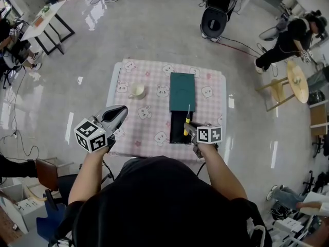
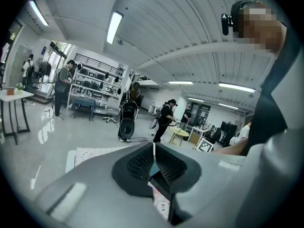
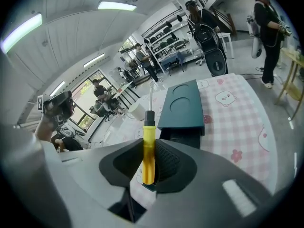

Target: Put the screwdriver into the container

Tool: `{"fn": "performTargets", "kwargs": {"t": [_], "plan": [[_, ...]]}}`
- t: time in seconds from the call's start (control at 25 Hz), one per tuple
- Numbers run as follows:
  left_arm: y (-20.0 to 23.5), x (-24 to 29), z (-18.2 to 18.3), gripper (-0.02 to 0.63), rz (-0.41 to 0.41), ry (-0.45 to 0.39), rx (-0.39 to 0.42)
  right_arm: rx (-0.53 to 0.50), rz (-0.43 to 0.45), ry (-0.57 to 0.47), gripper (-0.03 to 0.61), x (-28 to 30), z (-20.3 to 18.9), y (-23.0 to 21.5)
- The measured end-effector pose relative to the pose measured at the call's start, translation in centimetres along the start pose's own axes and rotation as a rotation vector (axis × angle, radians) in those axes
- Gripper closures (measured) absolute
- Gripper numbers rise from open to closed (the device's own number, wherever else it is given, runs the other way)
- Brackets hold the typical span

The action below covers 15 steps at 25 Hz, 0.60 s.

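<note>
The screwdriver (image 3: 148,148) has a yellow handle, a black collar and a thin metal shaft that points away from me. My right gripper (image 3: 150,144) is shut on its handle. In the head view the right gripper (image 1: 189,129) holds the screwdriver (image 1: 187,123) just above the near, open end of the dark green container (image 1: 182,91). The container's lid (image 3: 183,106) is slid back, so a dark opening (image 3: 182,137) shows at the near end. My left gripper (image 1: 121,113) hovers over the table's near left edge, shut on nothing; its jaws meet at the tips in the left gripper view (image 2: 153,150).
A pink checked cloth with bunny prints covers the small table (image 1: 154,117). A cream cup (image 1: 136,91) stands at its left. Around the table are glossy floor, a black golf bag (image 1: 218,10), a round yellow side table (image 1: 298,81) and several people.
</note>
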<state>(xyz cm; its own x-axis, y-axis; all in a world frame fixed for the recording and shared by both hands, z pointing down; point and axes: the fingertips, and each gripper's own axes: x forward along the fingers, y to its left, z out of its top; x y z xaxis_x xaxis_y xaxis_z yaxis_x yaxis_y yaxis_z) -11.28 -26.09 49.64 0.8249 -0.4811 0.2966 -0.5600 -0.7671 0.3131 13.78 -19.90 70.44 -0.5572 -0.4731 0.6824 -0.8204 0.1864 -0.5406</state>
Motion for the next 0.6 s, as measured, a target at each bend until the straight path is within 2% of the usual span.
{"fn": "performTargets", "kwargs": {"t": [0.6], "plan": [[1.4,0.1,-0.6,0.603,0.01,0.016,-0.018,0.026,-0.036,0.089,0.474,3.1,-2.8,-2.2]]}}
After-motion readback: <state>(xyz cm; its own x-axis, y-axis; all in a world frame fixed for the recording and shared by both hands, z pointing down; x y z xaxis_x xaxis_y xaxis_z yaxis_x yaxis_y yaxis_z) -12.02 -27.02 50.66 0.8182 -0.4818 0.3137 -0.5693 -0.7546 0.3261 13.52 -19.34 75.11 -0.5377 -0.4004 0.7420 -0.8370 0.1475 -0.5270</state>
